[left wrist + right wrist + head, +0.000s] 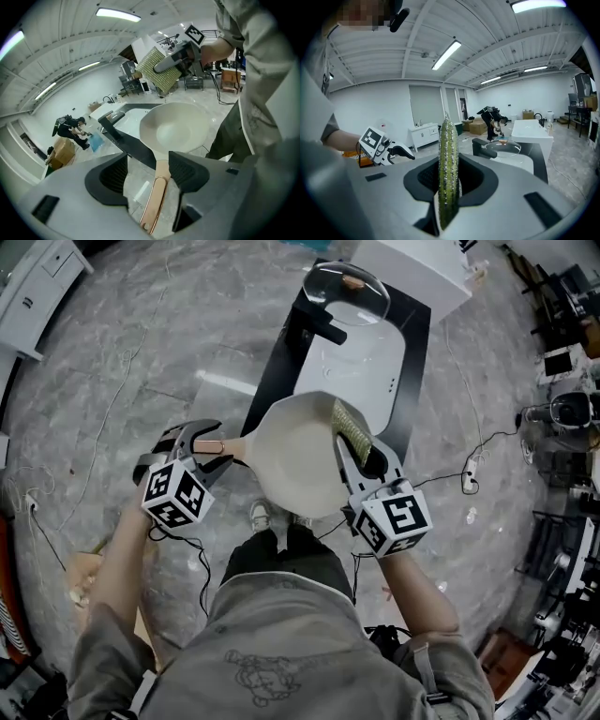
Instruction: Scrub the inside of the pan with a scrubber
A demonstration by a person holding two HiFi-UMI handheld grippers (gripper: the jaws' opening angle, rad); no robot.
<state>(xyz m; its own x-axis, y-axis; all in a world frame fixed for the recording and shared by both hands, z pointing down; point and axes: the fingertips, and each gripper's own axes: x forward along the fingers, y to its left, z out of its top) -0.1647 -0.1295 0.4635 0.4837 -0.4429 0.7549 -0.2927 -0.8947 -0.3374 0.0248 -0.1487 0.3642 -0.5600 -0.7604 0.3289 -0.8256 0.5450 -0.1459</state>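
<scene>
A cream pan (300, 451) with a tan, copper-edged handle (234, 448) hangs over the floor by the near end of the black table. My left gripper (214, 446) is open around that handle. In the left gripper view the handle (154, 197) lies close against the right jaw, with a wide gap to the left one, and the pan's bowl (176, 129) faces the camera. My right gripper (361, 457) is shut on a green-yellow scrubber (352, 425) held at the pan's right rim. In the right gripper view the scrubber (448, 168) stands edge-on between the jaws.
A black table carries a white basin (361, 371), a black faucet (323, 329) and a glass lid (349, 292). White cabinets (37, 287) stand at the far left. Cables and a power strip (469, 479) lie on the marble floor. A person (70, 129) crouches in the distance.
</scene>
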